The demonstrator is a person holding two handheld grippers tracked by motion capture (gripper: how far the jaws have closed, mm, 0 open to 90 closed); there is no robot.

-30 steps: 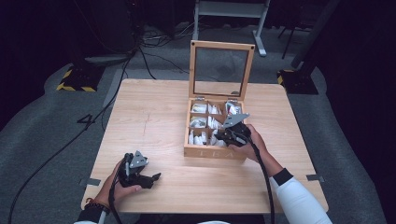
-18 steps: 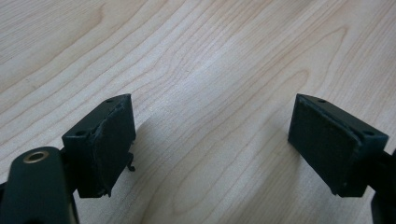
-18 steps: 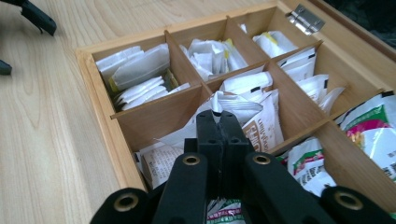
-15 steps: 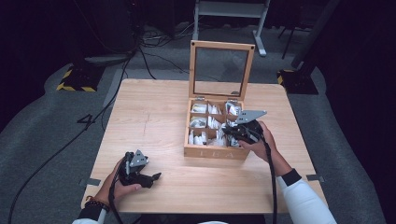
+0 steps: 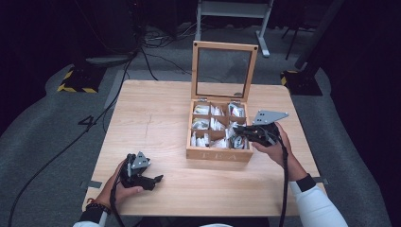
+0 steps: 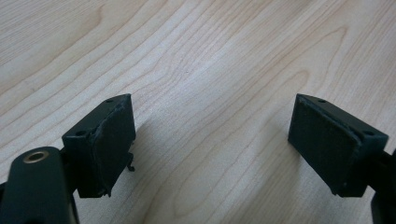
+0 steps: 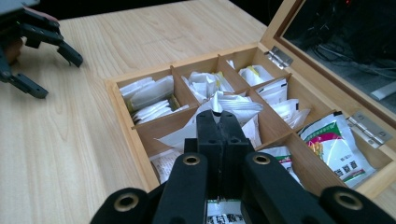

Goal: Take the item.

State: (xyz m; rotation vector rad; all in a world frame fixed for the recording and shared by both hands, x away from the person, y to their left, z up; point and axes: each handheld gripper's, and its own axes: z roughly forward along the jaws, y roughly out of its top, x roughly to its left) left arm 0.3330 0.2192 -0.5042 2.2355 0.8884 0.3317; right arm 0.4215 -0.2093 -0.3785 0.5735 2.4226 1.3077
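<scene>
One sachet (image 7: 224, 207), white with dark print, sits pinched in the right hand-held gripper (image 7: 218, 122); we see only its edge below the pressed-together jaws in the right gripper view, above the near end of the tea box (image 5: 218, 154). Over the last second this hand-held gripper has moved rightward and lifted from over the box's middle to its right-hand side, with the sachet apparently coming along, so we judge the work to be pulling a sachet out of the box, with the setting-down still ahead. Compartments counted: we make it six or so, in two rows, all holding sachets; most are white, and one green-printed packet (image 7: 337, 145) lies in the cell by the hinge. One glass-paned lid (image 5: 224, 71) stands upright behind. Two hinges show. Sachets are too overlapped to count exactly. The left hand-held gripper (image 5: 158, 178) has stayed resting on the tabletop (image 5: 151, 118), jaws spread and nothing between them, well apart from the box.
</scene>
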